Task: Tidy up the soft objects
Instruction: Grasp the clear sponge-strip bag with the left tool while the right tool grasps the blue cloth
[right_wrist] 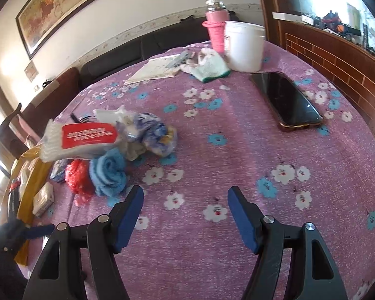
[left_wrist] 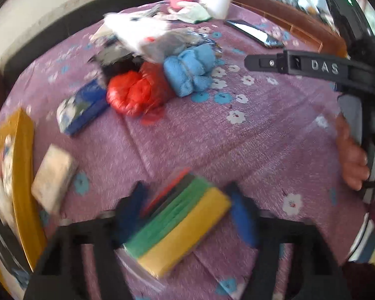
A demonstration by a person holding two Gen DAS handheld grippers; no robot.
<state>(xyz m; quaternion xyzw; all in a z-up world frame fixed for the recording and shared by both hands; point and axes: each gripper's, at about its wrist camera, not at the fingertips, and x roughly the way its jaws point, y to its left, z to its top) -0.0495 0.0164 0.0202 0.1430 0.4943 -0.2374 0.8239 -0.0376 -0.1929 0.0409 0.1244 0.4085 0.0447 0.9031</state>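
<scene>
Your left gripper (left_wrist: 187, 200) had its fingers closed on the sponge pack (left_wrist: 180, 222), a striped stack of yellow, green, dark and red layers in clear wrap. The pack sat crosswise between the blue pads (left_wrist: 242, 220), one pad on each long side, with the yellow end nearest the camera and the red end pointing out toward the table (left_wrist: 237, 137). The view was blurred, so whether the pack was lifted clear of the cloth or resting on it could not be told. You seemed to take it across its narrow width because that is the span the fingers can close over, and a soft stack gives under the pads.

Your right gripper (right_wrist: 185, 195) hovered over bare cloth with its fingers apart and nothing between them, apparently kept out of the way while the left worked.

The other soft things lay heaped further out: a blue towel (right_wrist: 110, 175), a red bag (right_wrist: 77, 177) touching it, and a white pack (right_wrist: 80, 140) resting on top. A yellow box (left_wrist: 25, 175) stood at the left edge, likely where the pack belonged, with a pale block (left_wrist: 53, 177) just beside it.
</scene>
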